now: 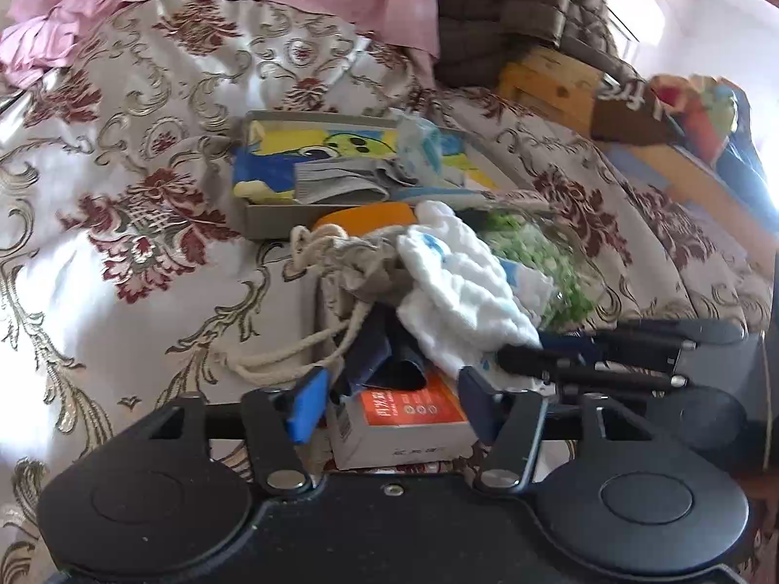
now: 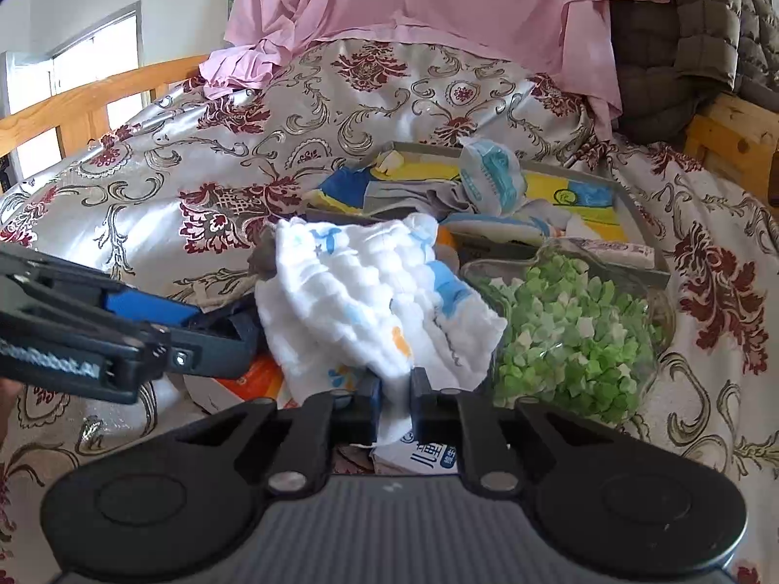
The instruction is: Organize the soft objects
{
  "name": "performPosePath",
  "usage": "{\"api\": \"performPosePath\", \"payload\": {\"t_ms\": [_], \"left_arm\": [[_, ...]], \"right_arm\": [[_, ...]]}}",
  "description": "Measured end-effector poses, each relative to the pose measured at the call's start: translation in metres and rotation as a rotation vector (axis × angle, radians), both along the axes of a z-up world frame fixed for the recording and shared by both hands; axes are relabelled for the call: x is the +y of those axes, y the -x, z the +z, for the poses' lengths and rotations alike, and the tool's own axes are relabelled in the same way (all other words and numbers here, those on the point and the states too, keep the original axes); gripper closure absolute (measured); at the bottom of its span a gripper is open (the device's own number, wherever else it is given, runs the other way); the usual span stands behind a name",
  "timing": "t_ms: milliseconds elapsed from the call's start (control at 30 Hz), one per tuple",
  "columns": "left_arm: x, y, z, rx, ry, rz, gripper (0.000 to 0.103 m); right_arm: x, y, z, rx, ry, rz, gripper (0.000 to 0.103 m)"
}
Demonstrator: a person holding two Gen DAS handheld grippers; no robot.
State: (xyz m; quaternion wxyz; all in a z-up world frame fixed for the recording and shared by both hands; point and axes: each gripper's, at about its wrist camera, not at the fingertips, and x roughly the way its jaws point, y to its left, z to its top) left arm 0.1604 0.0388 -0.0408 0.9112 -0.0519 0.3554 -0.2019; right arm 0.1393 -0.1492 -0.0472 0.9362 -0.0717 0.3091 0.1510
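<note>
My right gripper (image 2: 395, 401) is shut on the lower edge of a white quilted cloth (image 2: 370, 297) with blue and orange prints; the cloth also shows in the left wrist view (image 1: 457, 287). My left gripper (image 1: 389, 401) is open, its blue-padded fingers (image 1: 307, 404) on either side of an orange and white box (image 1: 409, 418). A beige drawstring bag (image 1: 350, 263) and a dark blue cloth (image 1: 384, 355) lie on that box. A grey tray (image 1: 272, 224) behind holds a yellow and blue cloth (image 1: 311, 146), a grey sock (image 1: 336, 180) and a tissue pack (image 2: 491, 177).
A clear bag of green paper stars (image 2: 569, 336) lies right of the white cloth. All rests on a floral bedspread (image 1: 136, 155). Pink fabric (image 2: 438, 5) and a grey quilted jacket (image 2: 681, 39) hang behind. A wooden bed rail (image 2: 97, 92) runs at the left.
</note>
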Motion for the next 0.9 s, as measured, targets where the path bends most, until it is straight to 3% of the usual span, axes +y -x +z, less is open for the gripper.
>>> {"api": "performPosePath", "payload": {"t_ms": [267,333,400,433,667,900], "left_arm": [[0.0,-0.005,-0.003,-0.014,0.008,0.043,0.07],[-0.001,-0.007,-0.001,-0.019,-0.015,0.064,0.088],[0.0,-0.007,0.0,-0.024,-0.014,0.078,0.093],[0.001,-0.006,0.001,-0.028,-0.004,0.077,0.102],[-0.015,0.007,0.009,-0.063,-0.031,0.02,0.102],[-0.016,0.026,0.024,-0.093,-0.007,0.018,0.102]], "right_arm": [[-0.002,0.003,0.008,-0.017,0.025,-0.046,0.093],[-0.002,0.004,0.009,-0.028,0.038,-0.059,0.093],[-0.002,0.006,0.011,-0.046,0.056,-0.067,0.093],[-0.003,0.007,0.011,-0.054,0.064,-0.072,0.093],[-0.01,0.015,0.017,-0.109,0.09,-0.106,0.093],[-0.023,0.036,0.035,-0.204,0.094,-0.151,0.093]]}}
